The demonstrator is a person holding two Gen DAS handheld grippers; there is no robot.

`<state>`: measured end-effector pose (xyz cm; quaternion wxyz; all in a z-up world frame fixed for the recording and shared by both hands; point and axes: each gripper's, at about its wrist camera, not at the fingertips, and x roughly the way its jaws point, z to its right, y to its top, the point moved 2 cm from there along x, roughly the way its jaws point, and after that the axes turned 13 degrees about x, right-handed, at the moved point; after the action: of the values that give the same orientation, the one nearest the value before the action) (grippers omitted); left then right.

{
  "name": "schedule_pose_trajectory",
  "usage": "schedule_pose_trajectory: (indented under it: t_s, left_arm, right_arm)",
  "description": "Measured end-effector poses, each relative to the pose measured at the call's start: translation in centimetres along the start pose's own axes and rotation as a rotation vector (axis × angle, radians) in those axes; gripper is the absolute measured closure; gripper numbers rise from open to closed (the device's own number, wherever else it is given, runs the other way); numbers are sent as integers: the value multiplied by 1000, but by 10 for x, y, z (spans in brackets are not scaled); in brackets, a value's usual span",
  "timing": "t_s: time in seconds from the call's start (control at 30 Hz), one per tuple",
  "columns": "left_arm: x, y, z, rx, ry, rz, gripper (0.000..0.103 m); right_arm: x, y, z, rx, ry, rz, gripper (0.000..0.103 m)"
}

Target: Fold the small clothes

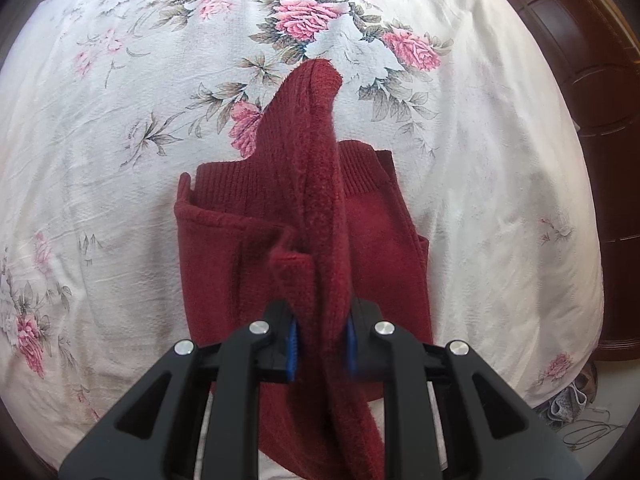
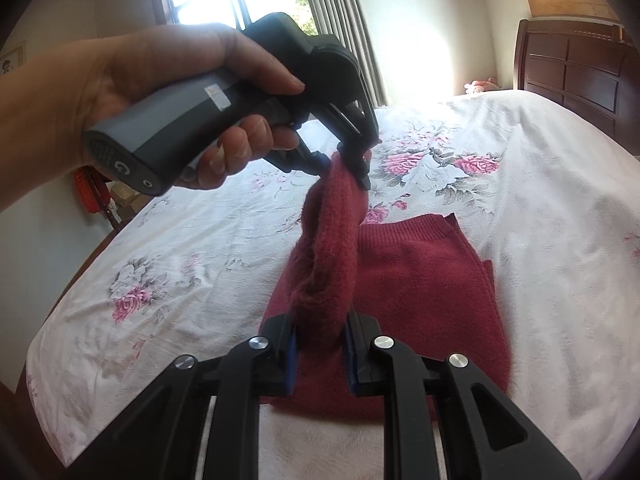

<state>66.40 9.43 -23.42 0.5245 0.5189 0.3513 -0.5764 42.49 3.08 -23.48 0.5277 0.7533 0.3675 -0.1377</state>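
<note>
Both sets of jaws are closed down tight on one raised fold of the dark red knit garment (image 1: 248, 240): the left gripper (image 1: 322, 350) pinches it at bottom centre of its view, the right gripper (image 2: 320, 356) likewise in its own. The fold stretches between them as a thick roll, above the rest of the garment lying flat on the floral bed sheet (image 2: 540, 208). A hand (image 2: 132, 84) grips the left tool's handle, upper left.

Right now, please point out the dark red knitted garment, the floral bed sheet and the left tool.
dark red knitted garment (image 2: 424, 280), right wrist view, flat folded body.
floral bed sheet (image 1: 500, 208), left wrist view, bare white area.
left tool (image 2: 352, 160), right wrist view, clamped tips.
</note>
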Motion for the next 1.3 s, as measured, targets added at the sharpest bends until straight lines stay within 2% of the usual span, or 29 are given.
schedule_pose_trajectory:
  t_s: [0.33,0.57,0.8,1.13,1.3]
  left_arm:
    - [48,12,31,34,35,-62,87]
    - [81,18,52,58,93,-111,87]
    - [93,23,73,82,156,-124,87]
    - [109,26,102,104,289,-148,87]
    - [117,29,122,131,374,-159,87]
  right_arm:
    - [4,-7,44,95,8,-8,85]
    - [10,-15,75,180,34,-30,85]
    - [9,-22,104,265,72,-24,85]
    - [13,-37,144,383,104,-14,86]
    - [12,-41,167,445,154,-22,86]
